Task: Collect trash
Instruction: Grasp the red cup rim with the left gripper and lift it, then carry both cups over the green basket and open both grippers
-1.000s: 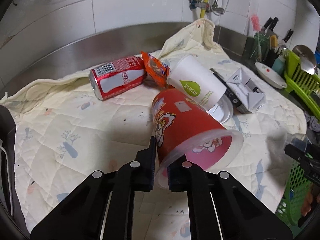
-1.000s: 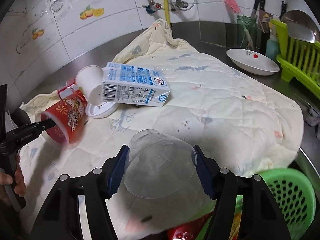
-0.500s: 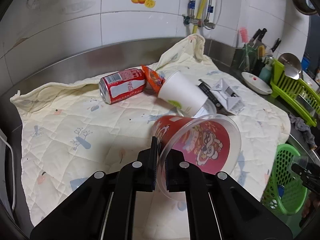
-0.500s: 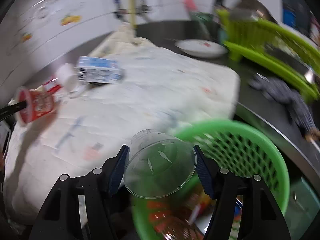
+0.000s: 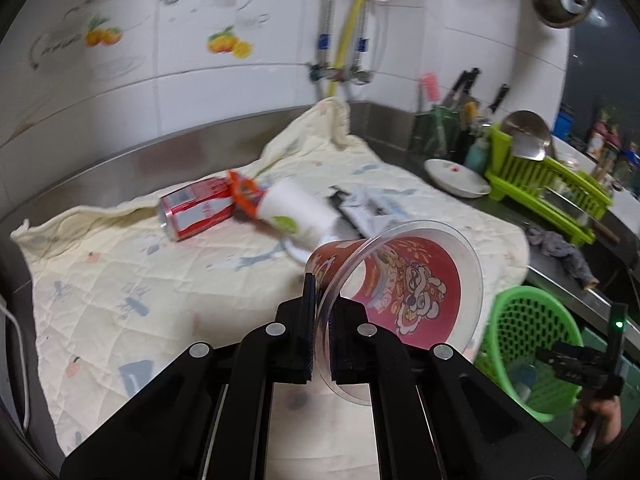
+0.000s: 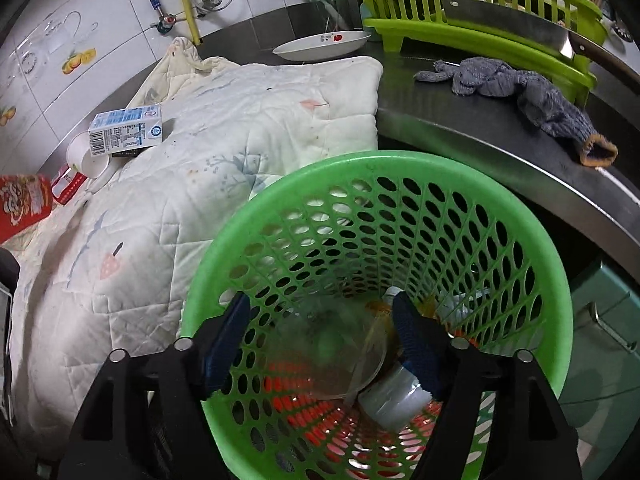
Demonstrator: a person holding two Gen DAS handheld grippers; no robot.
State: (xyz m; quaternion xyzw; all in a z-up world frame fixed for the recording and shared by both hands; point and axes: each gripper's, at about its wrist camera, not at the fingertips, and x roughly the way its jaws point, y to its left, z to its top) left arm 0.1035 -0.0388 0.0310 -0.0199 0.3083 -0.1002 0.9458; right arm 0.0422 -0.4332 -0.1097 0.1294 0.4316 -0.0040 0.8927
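Observation:
My left gripper (image 5: 320, 316) is shut on the rim of a red printed plastic cup (image 5: 400, 280) and holds it tilted above the quilted cloth (image 5: 120, 280). My right gripper (image 6: 320, 332) is open above the green mesh basket (image 6: 400, 168). A clear plastic cup (image 6: 332, 356) lies loose between and below its fingers inside the basket, among other trash. A red can (image 5: 196, 212), an orange wrapper (image 5: 246, 192), a white paper cup (image 5: 296, 212) and a blue-white milk carton (image 6: 126, 130) lie on the cloth. The basket also shows in the left wrist view (image 5: 532, 344).
A white dish (image 6: 324, 44) and a green dish rack (image 6: 480, 20) with a cleaver stand at the back of the steel counter. A grey rag (image 6: 520, 88) lies near the counter edge. Pipes run up the tiled wall.
My right gripper moved over the basket, opened and let the clear cup drop in. My left gripper lifted the red cup higher and carried it toward the basket.

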